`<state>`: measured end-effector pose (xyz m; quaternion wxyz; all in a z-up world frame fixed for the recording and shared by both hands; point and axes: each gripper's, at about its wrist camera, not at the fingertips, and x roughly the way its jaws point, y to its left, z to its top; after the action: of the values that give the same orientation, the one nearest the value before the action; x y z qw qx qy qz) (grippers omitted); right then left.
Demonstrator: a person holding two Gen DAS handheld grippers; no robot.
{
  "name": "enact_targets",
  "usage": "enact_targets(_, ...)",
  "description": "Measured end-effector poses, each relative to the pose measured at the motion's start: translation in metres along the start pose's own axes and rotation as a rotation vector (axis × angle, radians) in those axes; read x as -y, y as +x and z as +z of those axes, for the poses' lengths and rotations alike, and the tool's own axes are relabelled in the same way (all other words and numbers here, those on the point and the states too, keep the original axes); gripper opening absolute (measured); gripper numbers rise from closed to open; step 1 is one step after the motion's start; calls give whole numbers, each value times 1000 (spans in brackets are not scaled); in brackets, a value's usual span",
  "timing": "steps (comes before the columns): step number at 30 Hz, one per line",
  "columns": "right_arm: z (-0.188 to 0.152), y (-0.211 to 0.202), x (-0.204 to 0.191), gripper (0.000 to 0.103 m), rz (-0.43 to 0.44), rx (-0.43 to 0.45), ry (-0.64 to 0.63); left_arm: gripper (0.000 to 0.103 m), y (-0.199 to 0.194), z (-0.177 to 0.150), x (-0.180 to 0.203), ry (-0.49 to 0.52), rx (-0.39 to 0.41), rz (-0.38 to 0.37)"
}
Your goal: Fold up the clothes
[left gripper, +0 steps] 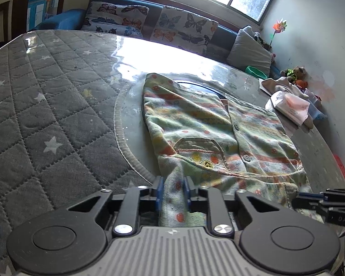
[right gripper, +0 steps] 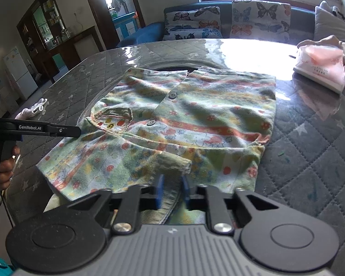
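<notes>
gripping shirt (left gripper: 218,128) hem, both tools' pads cloth-hidden

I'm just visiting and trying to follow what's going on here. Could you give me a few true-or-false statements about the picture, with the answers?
1. Both grippers are shut on the patterned cardigan. True: the left gripper and the right gripper each pinch fabric.
2. The cardigan is plain white. False: it has green and orange stripes with small prints.
3. A tissue pack lies on the table beside the cardigan. True.
4. The cardigan's buttons are hidden. False: two show in both views.
5. The sofa cushions show butterflies. True.
</notes>
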<state>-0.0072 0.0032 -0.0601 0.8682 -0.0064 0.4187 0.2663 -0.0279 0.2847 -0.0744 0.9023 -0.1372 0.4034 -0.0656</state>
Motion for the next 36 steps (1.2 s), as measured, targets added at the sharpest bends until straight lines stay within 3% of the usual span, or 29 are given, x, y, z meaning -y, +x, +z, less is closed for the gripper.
enact_targets(3,5,-8,-4,4,-16,40,-30,10,-2,0,1,-2,8,1)
enact_targets(12,20,-26,-21,3,-74,173,-128,7,-4,1,-3,-21,25,14)
enact_targets(17,16,-10,-8,8,-84,108,-82,7,-8,3,-3,-16,35,23)
enact_targets(24,17,-13,-11,10,-56,115,-110,8,-17,14,10,17,60,-8)
enact_targets(30,19,6,-22,13,-29,77,-140,9,1,17,35,71,26,-62)
enact_targets(32,18,14,-23,19,-29,62,-144,9,10,16,38,82,5,-61)
enact_targets(36,16,24,-21,19,-33,35,-151,11,24,13,36,89,-25,-40)
